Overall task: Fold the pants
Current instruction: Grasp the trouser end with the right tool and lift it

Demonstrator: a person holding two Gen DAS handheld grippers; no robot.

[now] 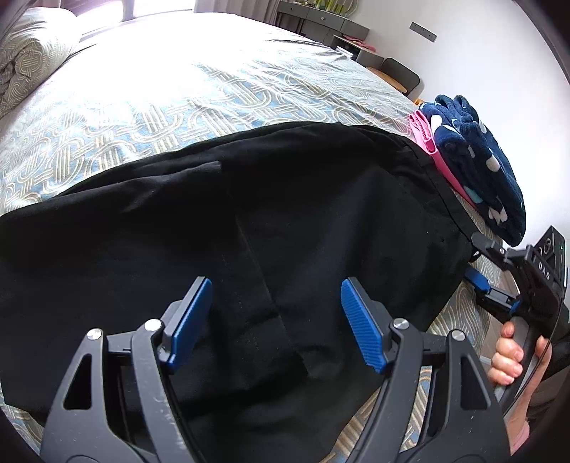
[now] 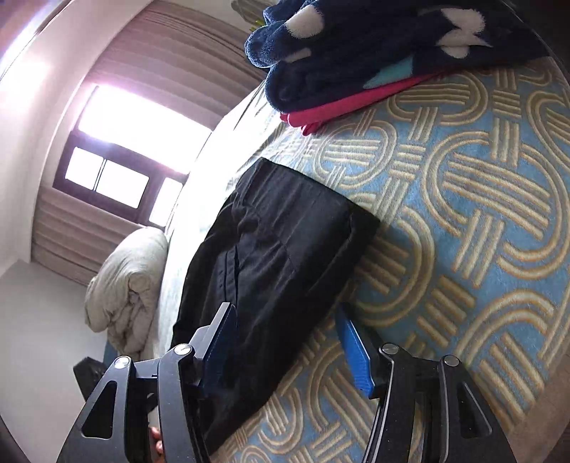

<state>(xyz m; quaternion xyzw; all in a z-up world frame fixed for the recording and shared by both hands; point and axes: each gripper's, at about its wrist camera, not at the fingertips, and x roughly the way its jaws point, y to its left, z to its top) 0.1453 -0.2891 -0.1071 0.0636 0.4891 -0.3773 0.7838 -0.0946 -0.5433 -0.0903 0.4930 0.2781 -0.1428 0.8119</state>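
The black pants (image 1: 249, 220) lie flat on the bed (image 1: 178, 99). My left gripper (image 1: 276, 320) hovers spread above them; my right gripper (image 2: 285, 349) straddles their edge, unclamped. Next: pinch and fold.

The pants (image 1: 249, 220) lie spread across the near part of the bed (image 1: 199, 96), with a pile of folded clothes (image 1: 477, 167) just beside their right end. The left gripper (image 1: 276, 322) hangs over the middle of the pants, while the right gripper (image 2: 285, 350) sits at their right edge, one finger above the cloth, the other beside it on the bed. A rolled duvet (image 1: 32, 53) rests at the far left, and a dresser (image 1: 320, 21) stands beyond the bed.
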